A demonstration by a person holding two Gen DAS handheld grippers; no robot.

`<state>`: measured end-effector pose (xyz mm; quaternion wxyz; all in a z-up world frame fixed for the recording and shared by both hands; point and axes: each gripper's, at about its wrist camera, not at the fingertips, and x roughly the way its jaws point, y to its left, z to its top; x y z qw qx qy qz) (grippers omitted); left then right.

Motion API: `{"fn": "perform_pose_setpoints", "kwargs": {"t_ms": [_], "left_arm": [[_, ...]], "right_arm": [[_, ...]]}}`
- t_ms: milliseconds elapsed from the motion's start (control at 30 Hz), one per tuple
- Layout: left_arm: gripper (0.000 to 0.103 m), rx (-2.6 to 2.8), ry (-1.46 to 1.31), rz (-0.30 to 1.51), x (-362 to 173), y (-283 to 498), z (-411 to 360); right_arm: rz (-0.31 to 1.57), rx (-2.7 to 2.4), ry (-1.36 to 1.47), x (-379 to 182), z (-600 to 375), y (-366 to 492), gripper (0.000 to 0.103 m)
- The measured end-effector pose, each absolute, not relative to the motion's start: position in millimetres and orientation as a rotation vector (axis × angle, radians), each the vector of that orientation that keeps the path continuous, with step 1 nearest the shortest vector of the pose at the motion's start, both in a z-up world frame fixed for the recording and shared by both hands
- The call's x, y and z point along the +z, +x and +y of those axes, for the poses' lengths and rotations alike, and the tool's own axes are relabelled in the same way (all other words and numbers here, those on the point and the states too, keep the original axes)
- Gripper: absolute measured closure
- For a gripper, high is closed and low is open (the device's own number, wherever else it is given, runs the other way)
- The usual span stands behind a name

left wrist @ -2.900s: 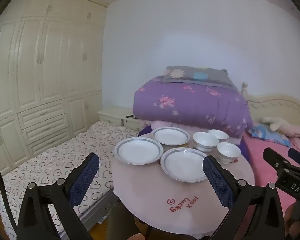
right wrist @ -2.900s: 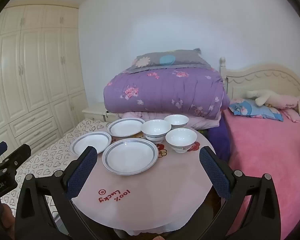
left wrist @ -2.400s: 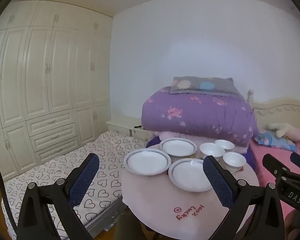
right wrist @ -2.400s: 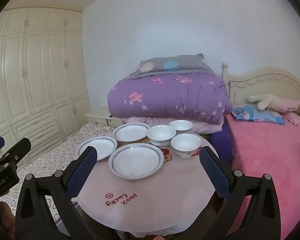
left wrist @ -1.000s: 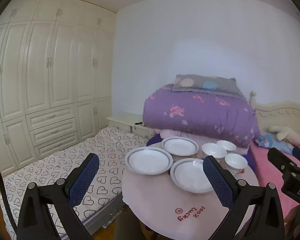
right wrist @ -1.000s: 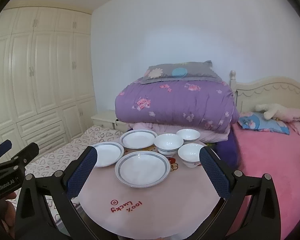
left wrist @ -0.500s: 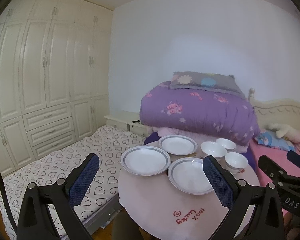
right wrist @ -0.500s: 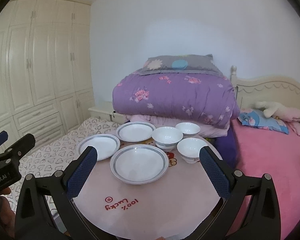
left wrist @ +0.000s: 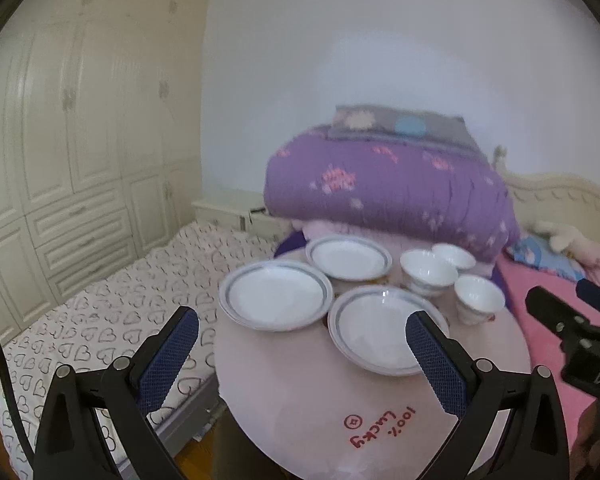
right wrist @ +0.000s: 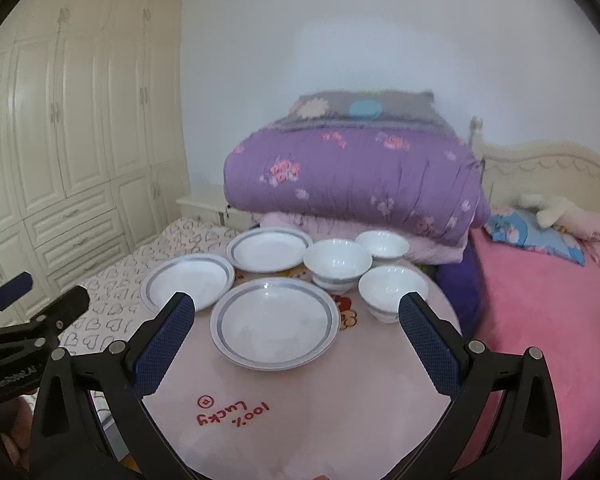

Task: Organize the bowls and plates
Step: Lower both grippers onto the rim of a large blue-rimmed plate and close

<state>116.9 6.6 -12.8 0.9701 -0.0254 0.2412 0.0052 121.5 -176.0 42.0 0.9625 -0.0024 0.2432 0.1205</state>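
Observation:
Three white plates with grey-blue rims lie on a round pink table (right wrist: 300,408): the near plate (right wrist: 275,323), the left plate (right wrist: 188,281) and the far plate (right wrist: 269,254). Three white bowls stand to their right: a large bowl (right wrist: 337,265), a far bowl (right wrist: 382,245) and a near bowl (right wrist: 392,292). My right gripper (right wrist: 296,340) is open above the table's near part, short of the near plate. My left gripper (left wrist: 302,354) is open too, over the table's left side, with the left plate (left wrist: 275,295) and near plate (left wrist: 384,330) ahead. Neither holds anything.
A folded purple quilt (right wrist: 352,178) with a grey pillow sits just behind the table. A pink bed (right wrist: 540,308) lies to the right, a heart-print mattress (left wrist: 100,320) to the left, and cream wardrobes (left wrist: 68,152) along the left wall.
Both grippers have come closer to the table and tilted down a little, so the dishes look larger and nearer. No dish has moved, and both grippers stay open.

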Motion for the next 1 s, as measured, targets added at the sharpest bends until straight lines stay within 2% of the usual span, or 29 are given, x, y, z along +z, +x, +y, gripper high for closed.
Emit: {"fn": "perform_pose_setpoints", "kwargs": {"t_ms": [367, 667, 733, 800, 933, 1000], "left_arm": [[0.001, -0.058, -0.06, 0.752, -63.1, 245.9, 17.5], [0.003, -0.116, -0.168, 0.928, -86.7, 354.6, 41.8], [0.005, -0.114, -0.195, 0.962, -91.3, 383.0, 49.1], [0.012, -0.118, -0.215, 0.984, -98.3, 406.4, 49.6], [0.023, -0.126, -0.268, 1.03, -106.9, 450.1, 49.4], [0.032, -0.124, -0.288, 1.047, -112.9, 466.7, 45.4]], "right_arm": [[0.786, 0.306, 0.07, -42.9, -185.0, 198.5, 0.0], [0.94, 0.28, 0.152, -91.1, -195.4, 263.6, 0.003], [0.955, 0.264, 0.154, -97.7, -198.2, 279.6, 0.004], [0.971, 0.252, 0.15, -104.9, -198.7, 293.7, 0.006], [1.009, 0.271, 0.158, -118.1, -197.8, 315.0, 0.02], [1.017, 0.289, 0.172, -122.9, -198.4, 322.9, 0.025]]}}
